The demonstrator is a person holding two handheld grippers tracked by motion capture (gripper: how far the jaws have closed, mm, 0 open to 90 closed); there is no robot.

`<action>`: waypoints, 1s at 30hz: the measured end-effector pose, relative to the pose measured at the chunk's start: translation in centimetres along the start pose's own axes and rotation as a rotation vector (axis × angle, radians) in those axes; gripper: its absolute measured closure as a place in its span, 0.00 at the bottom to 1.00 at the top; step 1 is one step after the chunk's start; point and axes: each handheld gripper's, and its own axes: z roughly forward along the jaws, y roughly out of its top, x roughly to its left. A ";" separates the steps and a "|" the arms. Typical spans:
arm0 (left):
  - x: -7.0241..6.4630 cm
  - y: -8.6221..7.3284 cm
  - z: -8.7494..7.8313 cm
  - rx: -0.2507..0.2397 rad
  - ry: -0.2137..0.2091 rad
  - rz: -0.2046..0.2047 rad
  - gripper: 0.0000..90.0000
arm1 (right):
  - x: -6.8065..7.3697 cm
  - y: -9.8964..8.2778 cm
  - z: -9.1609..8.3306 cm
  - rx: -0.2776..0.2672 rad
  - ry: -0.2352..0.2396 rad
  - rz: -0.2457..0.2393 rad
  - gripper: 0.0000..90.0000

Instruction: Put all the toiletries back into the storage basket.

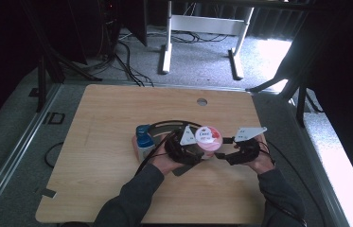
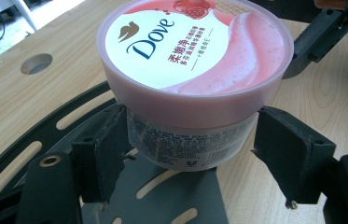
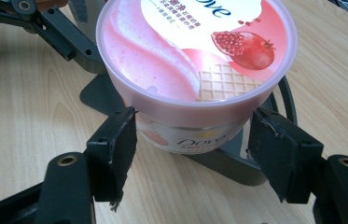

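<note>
1. Holding the pink Dove tub [image 1: 207, 141] from two sides is the step in hand: it stands upright near the middle of the table [image 1: 108, 142], with its lid on, between the two grippers.
2. The left gripper [image 1: 194, 152] has its fingers [image 2: 108, 149] around the lower body of the tub, under the lid's rim. The left finger touches the wall; on the other side I see a thin gap, so I cannot tell if the grip is really firm.
3. The right gripper [image 1: 221, 155] comes from the opposite side. Its fingers [image 3: 115, 144] stand apart on both sides of the tub, below the rim, and they do not seem to press it yet.
4. To do this well, I think one gripper should clamp the body low and square, so the tub does not tilt, and the other should go up to the lid, because the lid is wider than the body.
5. Both grippers are very near each other here, so their fingers may collide if either one turns.
6. A dark metal plate with slots [image 2: 162, 196] lies under the tub and can catch a finger tip.
7. A small bottle with a blue cap [image 1: 144, 141] stands just beside the left hand [image 1: 164, 161]; a wide swing of that hand could knock it over.
</note>
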 end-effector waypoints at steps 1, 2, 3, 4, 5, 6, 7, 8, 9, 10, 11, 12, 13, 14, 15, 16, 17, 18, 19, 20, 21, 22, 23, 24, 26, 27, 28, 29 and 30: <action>0.0 0.0 0.0 -0.001 0.001 -0.002 0.30 | 0.0 0.1 0.0 0.003 -0.001 -0.001 0.36; 0.1 0.0 0.0 0.001 0.002 -0.003 0.30 | -0.1 0.1 0.0 0.006 -0.003 -0.003 0.36; 0.1 0.0 0.0 0.000 0.003 -0.002 0.30 | -0.1 0.2 0.1 0.008 -0.004 -0.005 0.36; 0.1 0.1 0.0 0.001 0.004 -0.003 0.30 | -0.1 0.2 0.1 0.009 -0.005 -0.006 0.36; 0.1 0.1 0.0 -0.001 0.004 -0.004 0.30 | -0.1 0.3 0.0 0.011 -0.005 -0.008 0.36; 0.1 0.1 0.0 -0.003 0.004 -0.006 0.30 | -0.2 0.3 0.0 0.013 -0.006 -0.010 0.36; 0.2 0.2 0.1 -0.003 0.005 -0.005 0.30 | -0.2 0.4 0.0 0.012 -0.007 -0.012 0.36; 0.2 0.2 0.1 -0.005 0.007 -0.002 0.30 | -0.3 0.4 0.0 0.013 -0.008 -0.015 0.36; 0.2 0.3 0.1 -0.005 0.008 -0.004 0.30 | -0.3 0.5 -0.1 0.015 -0.007 -0.011 0.36; 0.3 0.4 0.1 -0.003 0.009 -0.002 0.30 | -0.4 0.5 -0.1 0.015 -0.007 -0.009 0.36; 0.3 0.4 0.2 -0.003 0.010 0.000 0.30 | -0.5 0.6 -0.1 0.017 -0.007 -0.011 0.36; 0.4 0.5 0.2 -0.004 0.012 0.003 0.30 | -0.5 0.6 -0.1 0.018 -0.007 -0.010 0.36; 0.4 0.5 0.2 -0.004 0.012 0.004 0.30 | -0.6 0.6 -0.1 0.018 -0.008 -0.010 0.36; 0.4 0.5 0.3 -0.005 0.012 0.001 0.30 | -0.7 0.7 -0.1 0.019 -0.009 -0.013 0.36; 0.5 0.5 0.3 -0.007 0.011 -0.001 0.30 | -0.7 0.7 -0.1 0.020 -0.011 -0.012 0.36; 0.5 0.5 0.4 -0.009 0.013 -0.001 0.30 | -0.8 0.7 -0.1 0.019 -0.012 -0.013 0.36; 0.6 0.6 0.4 -0.008 0.015 0.002 0.30 | -0.8 0.7 -0.1 0.020 -0.013 -0.010 0.36; 0.6 0.6 0.5 -0.007 0.015 0.001 0.30 | -0.9 0.7 -0.1 0.022 -0.015 -0.011 0.36; 0.7 0.6 0.5 -0.009 0.015 0.000 0.30 | -0.9 0.7 -0.1 0.022 -0.015 -0.011 0.36; 0.7 0.6 0.6 -0.009 0.015 0.000 0.30 | -1.0 0.7 0.0 0.022 -0.016 -0.011 0.36; 0.7 0.6 0.6 -0.009 0.016 0.000 0.30 | -1.1 0.7 0.0 0.023 -0.016 -0.008 0.36; 0.8 0.6 0.7 -0.011 0.017 0.001 0.30 | -1.1 0.7 0.0 0.024 -0.016 -0.007 0.36; 0.8 0.6 0.7 -0.014 0.018 -0.002 0.30 | -1.2 0.8 0.0 0.025 -0.017 -0.005 0.36; 0.8 0.6 0.8 -0.015 0.019 -0.005 0.30 | -1.2 0.8 0.0 0.025 -0.019 -0.008 0.36; 0.9 0.6 0.9 -0.013 0.023 -0.007 0.30 | -1.4 0.8 0.1 0.028 -0.020 -0.005 0.36; 1.0 0.6 1.0 -0.016 0.023 -0.014 0.30 | -1.4 0.8 0.1 0.030 -0.022 -0.002 0.36; 1.1 0.6 1.0 -0.017 0.023 -0.016 0.30 | -1.5 0.9 0.2 0.029 -0.024 -0.002 0.36; 1.1 0.6 1.1 -0.016 0.023 -0.017 0.30 | -1.5 0.9 0.2 0.027 -0.025 -0.002 0.36; 1.1 0.6 1.1 -0.017 0.024 -0.019 0.30 | -1.6 0.9 0.2 0.027 -0.025 -0.001 0.36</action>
